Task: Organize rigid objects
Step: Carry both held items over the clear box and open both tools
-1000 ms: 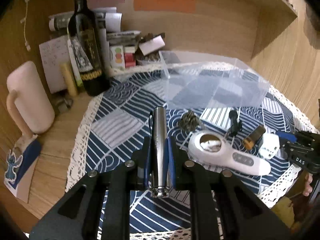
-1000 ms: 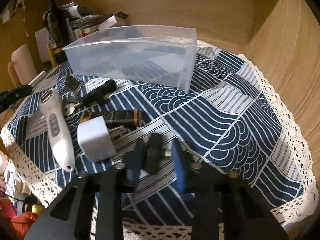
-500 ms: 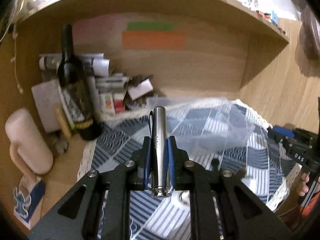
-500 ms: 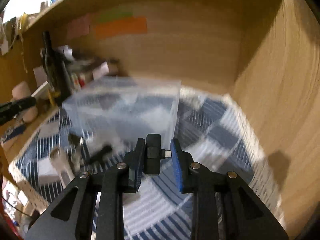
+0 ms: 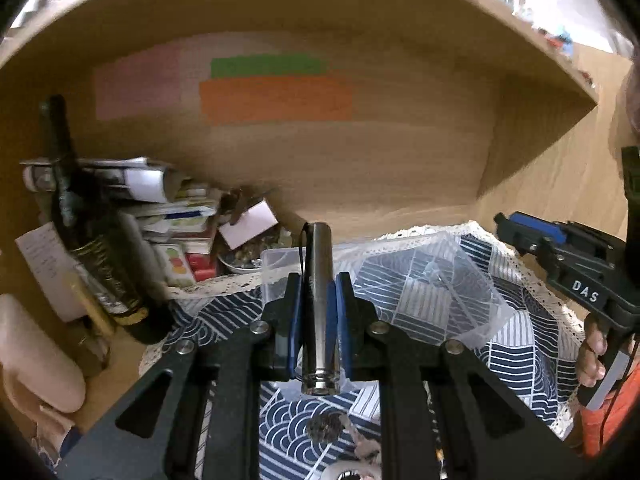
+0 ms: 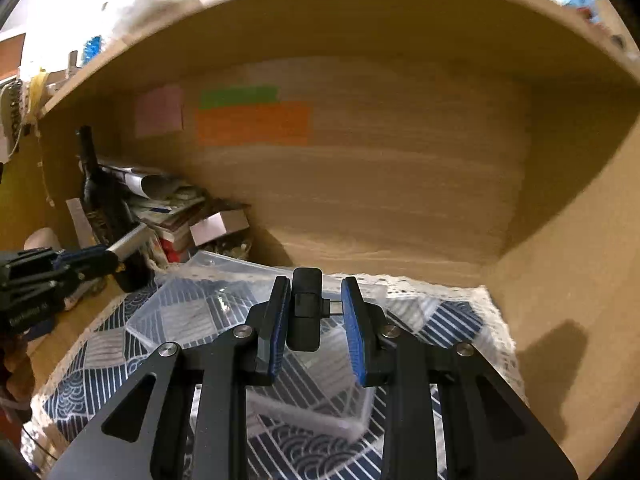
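My left gripper [image 5: 318,308] is shut on a silver metal cylinder [image 5: 319,304] that points forward, held high above the patterned cloth. My right gripper [image 6: 316,312] is shut on a small black adapter [image 6: 305,308] with a metal plug facing right. Both are raised near a clear plastic box [image 5: 420,292], which also shows below the right gripper [image 6: 224,312]. The right gripper shows at the right edge of the left wrist view [image 5: 560,256]; the left gripper with the cylinder shows at the left of the right wrist view [image 6: 60,268].
A dark wine bottle [image 5: 96,248] stands at the left by stacked papers and small boxes [image 5: 180,236]. A pink object [image 5: 32,360] lies far left. Wooden back [image 5: 360,152] and side walls enclose the blue-white cloth [image 5: 532,344]. A small dark object [image 5: 326,426] lies on the cloth.
Both grippers have lifted off the cloth with their objects and tilted up toward the back wall, coming closer to the clear box. The loose items on the cloth have dropped out of view.
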The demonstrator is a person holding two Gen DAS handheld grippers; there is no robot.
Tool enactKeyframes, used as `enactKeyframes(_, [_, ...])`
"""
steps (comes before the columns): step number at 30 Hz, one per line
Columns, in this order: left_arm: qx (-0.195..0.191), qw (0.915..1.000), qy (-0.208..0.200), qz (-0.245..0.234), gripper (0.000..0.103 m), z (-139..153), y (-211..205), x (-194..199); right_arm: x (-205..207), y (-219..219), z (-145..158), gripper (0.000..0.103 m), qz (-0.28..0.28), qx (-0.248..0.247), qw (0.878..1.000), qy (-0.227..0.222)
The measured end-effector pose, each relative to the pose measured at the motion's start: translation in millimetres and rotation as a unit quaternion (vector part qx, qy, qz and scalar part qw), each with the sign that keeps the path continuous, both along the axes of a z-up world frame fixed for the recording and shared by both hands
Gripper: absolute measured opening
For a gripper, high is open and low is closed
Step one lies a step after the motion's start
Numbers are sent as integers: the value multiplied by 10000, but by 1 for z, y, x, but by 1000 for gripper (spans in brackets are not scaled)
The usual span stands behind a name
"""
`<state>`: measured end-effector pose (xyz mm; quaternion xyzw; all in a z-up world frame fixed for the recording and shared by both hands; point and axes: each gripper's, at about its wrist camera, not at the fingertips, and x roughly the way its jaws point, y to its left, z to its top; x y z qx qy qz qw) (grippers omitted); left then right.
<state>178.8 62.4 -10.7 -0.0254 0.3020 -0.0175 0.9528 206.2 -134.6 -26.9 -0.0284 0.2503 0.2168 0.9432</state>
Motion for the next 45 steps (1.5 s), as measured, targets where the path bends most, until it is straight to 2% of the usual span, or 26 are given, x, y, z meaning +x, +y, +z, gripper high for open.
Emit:
enactKeyframes(1, [-1,10000,75,-20,15,-4,0,7,7,5,-5,24,6,-54,10000,73])
enactKeyframes(2, [22,9999,147,-35,8,-8,-1,14,12,9,-9,24,22,-103,9999,134])
enactKeyframes(3, [55,9998,214,-33,7,-12,-2,19,18,13,-13,24,50,-152,9996,212])
enactKeyframes(11, [179,9969,743,-204,7,-49,-13,57,52,35,-54,24,273,-550,9944,866])
enactKeyframes(18, [75,9955,924,-208,8,-59,-11,63,60,47,-75,24,432,-867,9874,1254])
enactKeyframes(21, [-9,9954,945,-156,17,-59,-8,62,59,49,-75,29,465,-902,9866,1279])
enactKeyframes(23, [-34,9959,901,-111,27,-56,-7,58,55,48,-71,41,441,-913,9878,1185])
enactKeyframes(27, [-29,9972,746,-70,42,-46,-6,47,41,44,-54,49,404,-855,9914,900])
enactKeyframes(30, [-69,9983,570,-38,57,-34,-5,34,25,36,-38,59,360,-723,9947,633])
enactKeyframes(32, [-64,9990,453,10,70,-27,-3,24,10,30,-28,63,339,-624,9965,445])
enactKeyframes(35, [-7,9994,329,62,83,-21,-1,5,-14,21,-18,71,332,-491,9981,186])
enactKeyframes(41, [36,9989,458,108,95,-28,5,-27,-55,14,-21,73,326,-458,9984,56])
enactKeyframes(45, [56,9976,680,136,97,-46,5,-47,-74,11,-39,76,352,-504,9979,204])
